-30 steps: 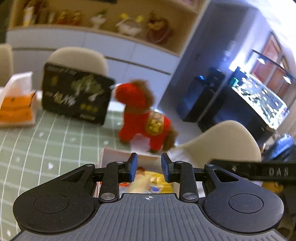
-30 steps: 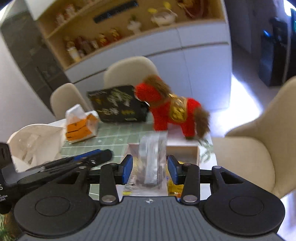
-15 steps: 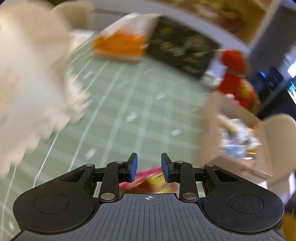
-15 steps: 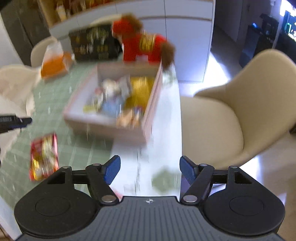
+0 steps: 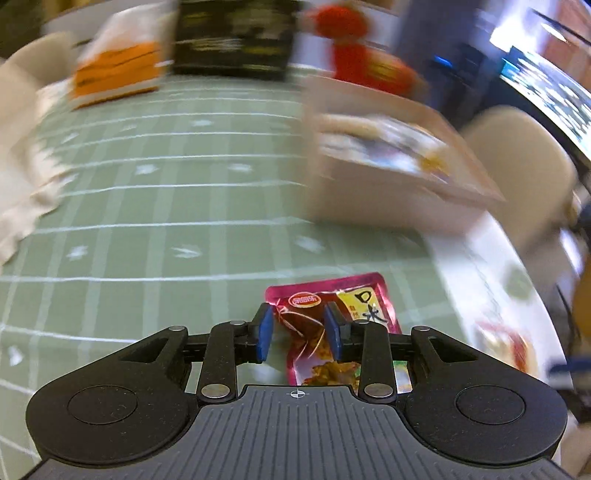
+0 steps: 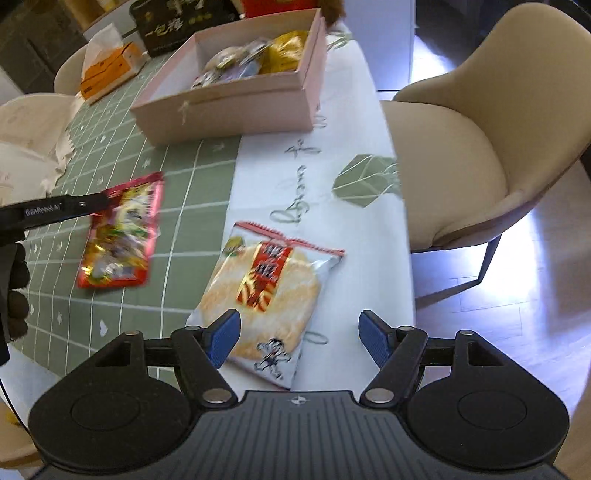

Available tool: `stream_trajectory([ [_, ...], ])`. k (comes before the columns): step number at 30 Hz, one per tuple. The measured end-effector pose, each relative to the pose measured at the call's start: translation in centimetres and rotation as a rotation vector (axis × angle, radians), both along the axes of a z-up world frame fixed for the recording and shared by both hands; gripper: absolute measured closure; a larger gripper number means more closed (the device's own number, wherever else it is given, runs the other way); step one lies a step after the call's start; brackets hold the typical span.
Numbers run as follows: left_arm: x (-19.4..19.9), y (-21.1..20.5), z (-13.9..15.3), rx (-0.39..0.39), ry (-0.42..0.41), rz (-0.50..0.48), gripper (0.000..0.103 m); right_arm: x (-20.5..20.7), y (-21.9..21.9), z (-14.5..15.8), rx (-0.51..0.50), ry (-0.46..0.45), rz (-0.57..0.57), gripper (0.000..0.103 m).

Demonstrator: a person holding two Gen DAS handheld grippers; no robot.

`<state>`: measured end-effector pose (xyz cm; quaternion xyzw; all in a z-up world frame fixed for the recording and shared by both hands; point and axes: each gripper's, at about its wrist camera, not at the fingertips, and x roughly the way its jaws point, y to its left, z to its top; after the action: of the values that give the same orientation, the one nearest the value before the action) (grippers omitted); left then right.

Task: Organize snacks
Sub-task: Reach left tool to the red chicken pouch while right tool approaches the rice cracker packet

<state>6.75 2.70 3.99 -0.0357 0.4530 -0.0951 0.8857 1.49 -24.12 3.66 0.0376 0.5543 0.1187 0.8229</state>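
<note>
A red snack packet (image 5: 364,306) lies flat on the green checked tablecloth near the front edge. My left gripper (image 5: 298,334) hovers just over its upper left corner. Its jaws are opening, and the pads straddle the packet without pressing it. In the right wrist view the same red packet (image 6: 122,232) shows with one of the left fingers (image 6: 74,206) reaching over it. A rice cracker packet (image 6: 266,291) lies on the white table runner. My right gripper (image 6: 297,339) stands wide open above its near end, holding nothing. The pink box (image 6: 229,110) holds several snacks.
An orange tissue box (image 6: 107,68) and a black box (image 6: 177,22) stand behind the pink box. A white bag (image 6: 29,147) sits at the left. A beige chair (image 6: 480,147) stands close to the table's right edge. A red plush toy (image 5: 354,48) is at the back.
My right gripper let go of a silvery packet over the box, opened wide and dropped toward the rice cracker packet. My left gripper swung from the box down to the red packet.
</note>
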Motion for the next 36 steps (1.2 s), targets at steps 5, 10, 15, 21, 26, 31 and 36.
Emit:
stream_trajectory([
  [5,-2.4,-3.0,0.6,-0.029,-0.024,-0.027,0.068,-0.2,1.4,-0.5,-0.019,-0.064,0.046,0.032],
  [10,-3.7,-2.9,1.6,-0.082,-0.013,0.044,0.069,0.5,2.9,1.0,-0.052,-0.162,0.054,0.031],
  [15,-4.9,-1.1,1.3,-0.039,0.014,0.113,0.069,0.2,4.5,2.3,0.025,-0.207,0.096,0.022],
  [21,-5.9,0.0,1.6,-0.001,0.020,0.158,0.070,1.0,7.4,0.9,-0.001,-0.133,0.084,0.022],
  [26,-6.1,-1.6,2.3,-0.094,0.023,0.070,0.070,-0.8,4.6,2.5,-0.020,-0.219,0.033,0.022],
  [31,-5.2,-3.7,1.6,-0.101,0.025,0.024,0.070,-2.3,1.3,2.6,-0.086,-0.260,-0.022,0.022],
  [36,-4.4,-4.7,1.4,-0.154,0.038,-0.026,0.070,-1.9,-0.3,0.6,-0.032,-0.182,-0.022,0.050],
])
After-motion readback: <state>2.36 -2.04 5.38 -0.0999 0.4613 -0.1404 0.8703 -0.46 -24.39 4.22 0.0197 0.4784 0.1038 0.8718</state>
